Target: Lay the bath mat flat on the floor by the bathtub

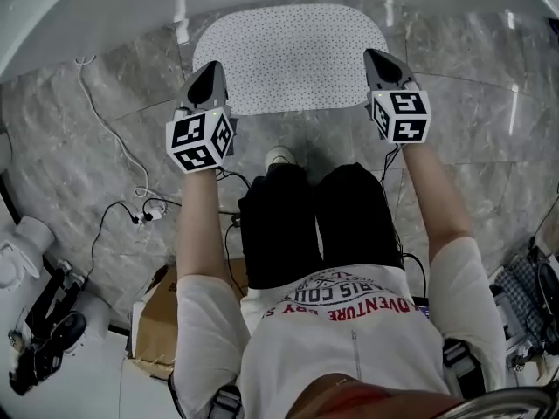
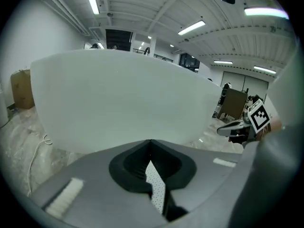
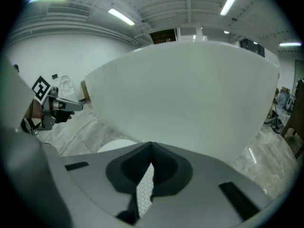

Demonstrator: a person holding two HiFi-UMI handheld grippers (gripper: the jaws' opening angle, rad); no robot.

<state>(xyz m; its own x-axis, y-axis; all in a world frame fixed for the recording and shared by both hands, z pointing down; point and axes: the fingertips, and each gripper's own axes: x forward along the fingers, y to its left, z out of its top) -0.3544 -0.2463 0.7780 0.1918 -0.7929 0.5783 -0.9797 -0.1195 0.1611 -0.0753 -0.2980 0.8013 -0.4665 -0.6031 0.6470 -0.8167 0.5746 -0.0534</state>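
Bath mat (image 1: 288, 55) lies spread on floor (image 1: 79, 147) beside bathtub (image 1: 87, 7). Left gripper (image 1: 210, 70) and right gripper (image 1: 378, 59) each clenched on a near corner. Remaining, probably: release both.
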